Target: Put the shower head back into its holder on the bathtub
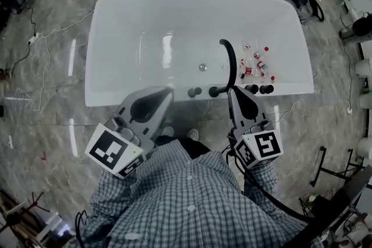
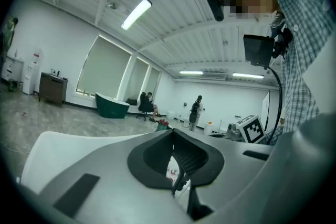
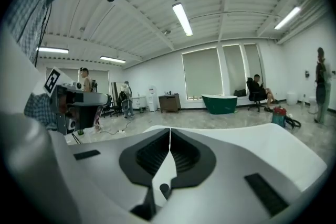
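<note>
A white bathtub (image 1: 116,20) fills the middle of the head view. On its near rim a black curved shower head (image 1: 230,61) stands up from a black fitting (image 1: 214,91), arching over the basin. Black knobs (image 1: 195,92) line the same rim. My left gripper (image 1: 167,92) (image 2: 173,132) hangs just short of the near rim, left of the fitting, jaws together and empty. Close on the fitting's right is my right gripper (image 1: 233,90) (image 3: 169,131), also shut on nothing. Neither gripper touches the shower head.
Several small red-and-white bottles (image 1: 257,64) lie on the tub floor at the right. A drain (image 1: 202,67) sits mid-basin. A white cable (image 1: 58,32) runs over the marble floor at the left. A black stand (image 1: 334,171) and gear are at the right.
</note>
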`<act>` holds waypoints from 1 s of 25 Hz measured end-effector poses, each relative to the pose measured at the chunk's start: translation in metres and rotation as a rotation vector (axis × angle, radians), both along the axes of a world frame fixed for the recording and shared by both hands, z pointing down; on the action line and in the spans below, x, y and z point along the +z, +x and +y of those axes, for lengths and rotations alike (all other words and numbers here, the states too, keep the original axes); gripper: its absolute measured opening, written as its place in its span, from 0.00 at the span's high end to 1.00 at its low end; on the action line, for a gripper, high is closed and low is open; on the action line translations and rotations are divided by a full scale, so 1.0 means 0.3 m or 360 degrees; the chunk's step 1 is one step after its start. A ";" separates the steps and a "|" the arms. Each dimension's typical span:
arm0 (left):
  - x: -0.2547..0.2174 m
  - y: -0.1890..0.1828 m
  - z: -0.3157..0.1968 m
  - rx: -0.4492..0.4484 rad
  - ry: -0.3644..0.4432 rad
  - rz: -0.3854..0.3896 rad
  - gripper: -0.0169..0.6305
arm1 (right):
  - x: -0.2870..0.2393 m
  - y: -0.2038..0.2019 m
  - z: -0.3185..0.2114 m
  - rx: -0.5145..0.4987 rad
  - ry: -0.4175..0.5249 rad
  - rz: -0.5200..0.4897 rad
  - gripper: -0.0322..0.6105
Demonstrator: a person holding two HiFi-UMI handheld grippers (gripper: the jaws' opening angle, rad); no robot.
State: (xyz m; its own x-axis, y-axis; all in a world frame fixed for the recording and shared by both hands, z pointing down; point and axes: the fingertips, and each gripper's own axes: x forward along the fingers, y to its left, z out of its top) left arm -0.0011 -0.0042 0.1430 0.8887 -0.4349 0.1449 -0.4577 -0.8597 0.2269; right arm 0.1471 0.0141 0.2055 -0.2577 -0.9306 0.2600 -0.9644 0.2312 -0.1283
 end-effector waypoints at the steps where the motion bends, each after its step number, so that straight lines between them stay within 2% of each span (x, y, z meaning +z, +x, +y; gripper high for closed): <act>1: -0.020 0.008 0.000 -0.0005 0.0022 0.0013 0.96 | -0.022 0.014 -0.002 0.0015 0.0022 -0.0030 0.92; 6: -0.051 0.020 0.000 0.0002 0.0052 0.0057 0.96 | -0.100 0.035 -0.019 0.0053 0.0106 -0.0063 0.92; 13: -0.084 0.007 -0.016 0.0009 0.0056 0.0100 0.96 | -0.177 0.029 -0.010 0.0056 0.0175 -0.0030 0.92; 25: -0.094 0.015 -0.013 0.0037 0.0092 0.0104 0.96 | -0.173 0.014 0.005 0.0053 0.0174 -0.0009 0.92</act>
